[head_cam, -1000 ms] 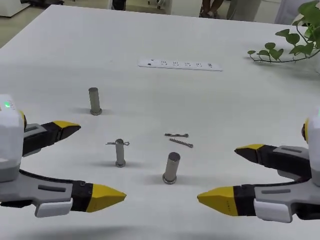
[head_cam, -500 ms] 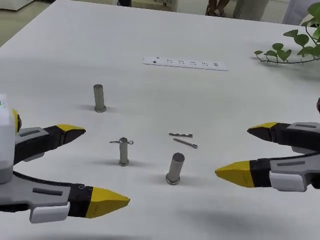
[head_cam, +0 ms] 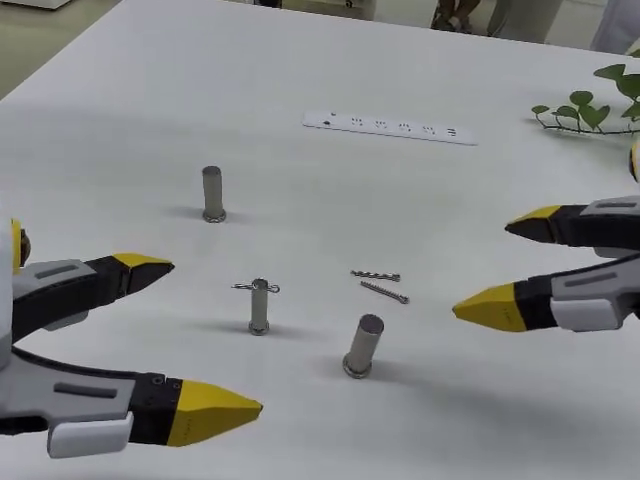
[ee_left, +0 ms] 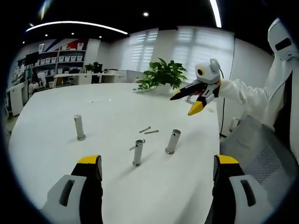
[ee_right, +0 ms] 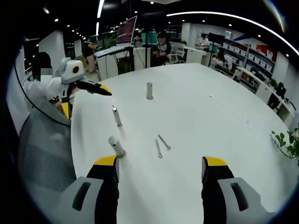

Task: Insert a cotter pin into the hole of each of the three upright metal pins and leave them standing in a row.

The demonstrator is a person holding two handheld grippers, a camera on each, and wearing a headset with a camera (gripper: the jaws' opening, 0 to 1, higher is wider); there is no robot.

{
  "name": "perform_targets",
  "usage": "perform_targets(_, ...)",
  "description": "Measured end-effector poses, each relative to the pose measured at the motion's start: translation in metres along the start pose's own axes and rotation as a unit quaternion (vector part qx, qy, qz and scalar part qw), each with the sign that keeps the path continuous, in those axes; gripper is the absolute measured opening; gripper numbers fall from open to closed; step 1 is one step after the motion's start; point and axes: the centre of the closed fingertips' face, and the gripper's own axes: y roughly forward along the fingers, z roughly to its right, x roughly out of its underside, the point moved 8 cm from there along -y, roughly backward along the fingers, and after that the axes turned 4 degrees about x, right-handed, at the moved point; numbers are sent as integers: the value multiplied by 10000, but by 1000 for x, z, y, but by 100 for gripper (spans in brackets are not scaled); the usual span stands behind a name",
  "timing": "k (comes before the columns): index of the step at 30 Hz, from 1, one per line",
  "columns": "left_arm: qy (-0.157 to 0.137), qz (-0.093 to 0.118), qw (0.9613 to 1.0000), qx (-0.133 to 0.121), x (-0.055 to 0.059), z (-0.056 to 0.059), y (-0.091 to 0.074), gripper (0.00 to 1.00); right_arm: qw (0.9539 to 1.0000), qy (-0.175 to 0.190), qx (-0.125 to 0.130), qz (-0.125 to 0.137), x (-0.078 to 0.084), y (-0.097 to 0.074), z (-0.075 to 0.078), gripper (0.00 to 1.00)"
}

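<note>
The yellow-tipped left gripper (head_cam: pixel 215 336) and right gripper (head_cam: pixel 481 270) gape empty on either side of the short grey upright metal pin (head_cam: pixel 260 312), which carries a wire cotter pin (head_cam: pixel 245 287). Two loose cotter pins (head_cam: pixel 380 284) lie just right of it. One bare grey pin (head_cam: pixel 212 193) stands behind it and another bare pin (head_cam: pixel 363 346) stands to its front right.

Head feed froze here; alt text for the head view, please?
On a white table stand three metal pins: the far pin and near pin bare, the middle pin with a cotter pin through it. Two loose cotter pins lie nearby. The left gripper and right gripper hover open.

Black, yellow-tipped fingers (head_cam: pixel 150 408); white sleeve (ee_left: pixel 240 92).
</note>
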Motion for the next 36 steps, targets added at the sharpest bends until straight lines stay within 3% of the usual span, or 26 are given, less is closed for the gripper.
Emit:
perform_targets(6, 30, -70, 10000, 1, -2, 1, 1, 99, 9994, -262, -119, -180, -4, 13, 13, 62)
perform_targets(10, -56, 5, 10000, -56, -3, -1, -1, 99, 9980, -483, -194, -347, -3, 21, 18, 59)
perform_targets(19, -94, 12, 9999, -71, -3, 0, -5, 99, 9938, -872, -388, -574, -11, 40, 20, 50)
perform_targets(22, -86, -47, 9999, -83, -1, 0, -5, 99, 9896, -1165, -463, -711, -14, 49, 21, 45)
perform_targets(29, -161, -28, 9998, -127, 1, 0, -7, 99, 9841, -1415, -602, -885, -18, 64, 21, 39)
perform_targets(36, -150, -59, 9998, -136, 1, 1, -8, 99, 9753, -1734, -797, -1112, -17, 77, 17, 30)
